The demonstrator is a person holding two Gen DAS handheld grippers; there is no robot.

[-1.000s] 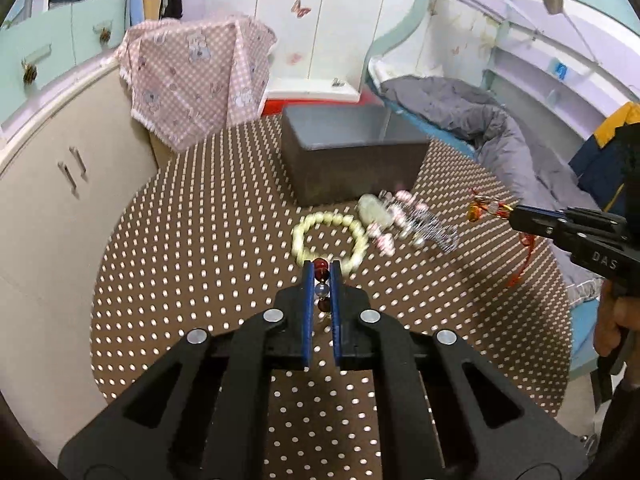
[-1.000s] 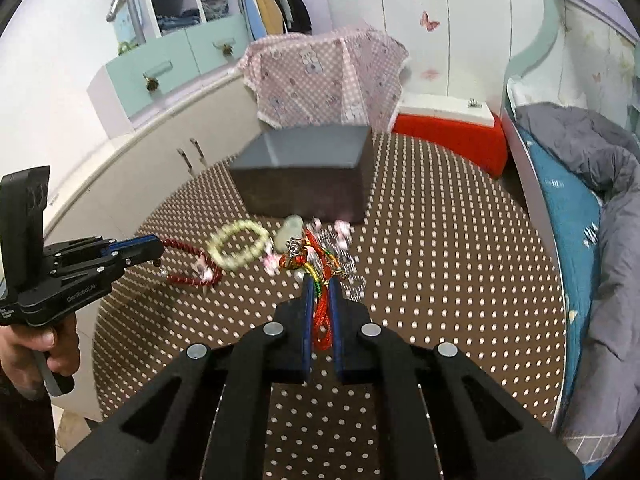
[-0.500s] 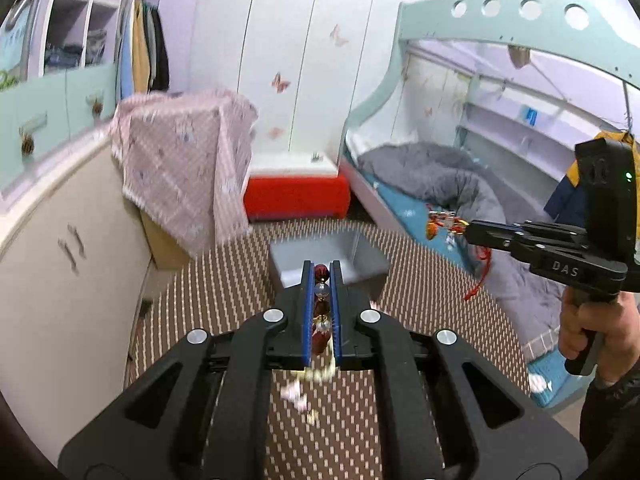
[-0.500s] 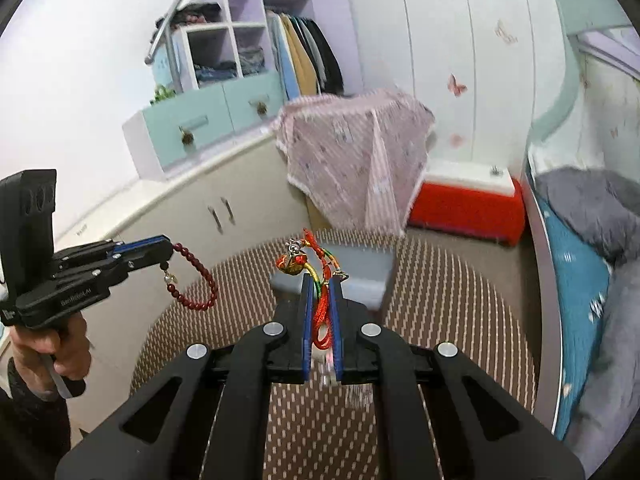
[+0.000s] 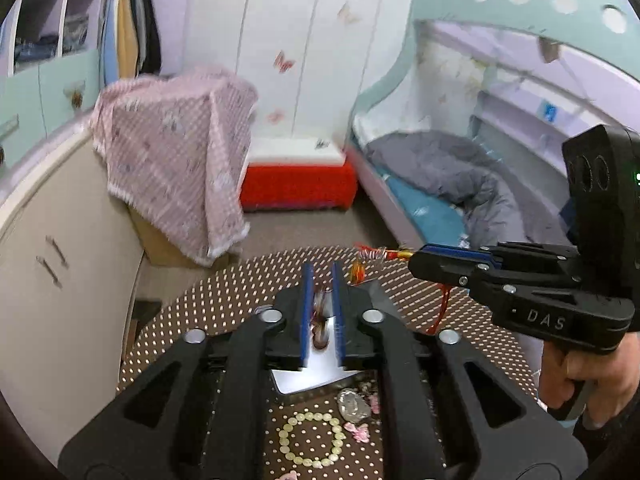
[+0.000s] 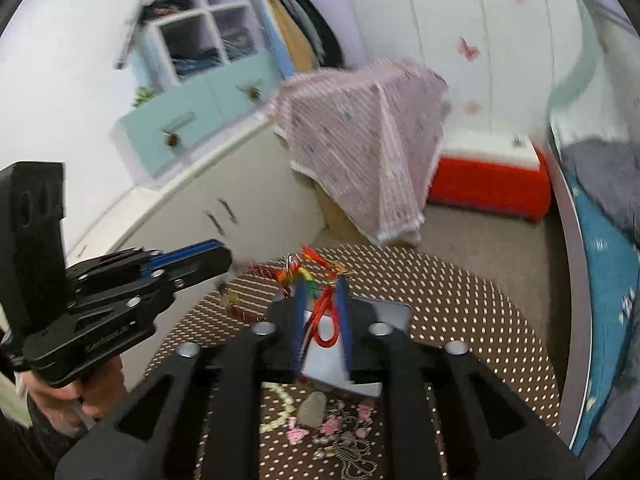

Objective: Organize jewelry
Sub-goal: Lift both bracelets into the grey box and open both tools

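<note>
- While both grippers hang above the grey box [image 5: 316, 376], the dark red bead bracelet [image 5: 320, 328] sits blurred between the left gripper [image 5: 320, 280] jaws, which look slightly parted; whether they grip it I cannot tell.
- Red cord charm [image 6: 322, 320] hangs between the right gripper [image 6: 322, 292] jaws, also slightly parted; hold unclear.
- On the dotted tabletop [image 5: 208, 308], the pale bead bracelet [image 5: 310, 442], a jade pendant [image 5: 353, 405] and pink pieces [image 6: 330, 426] lie beside the box.
</note>
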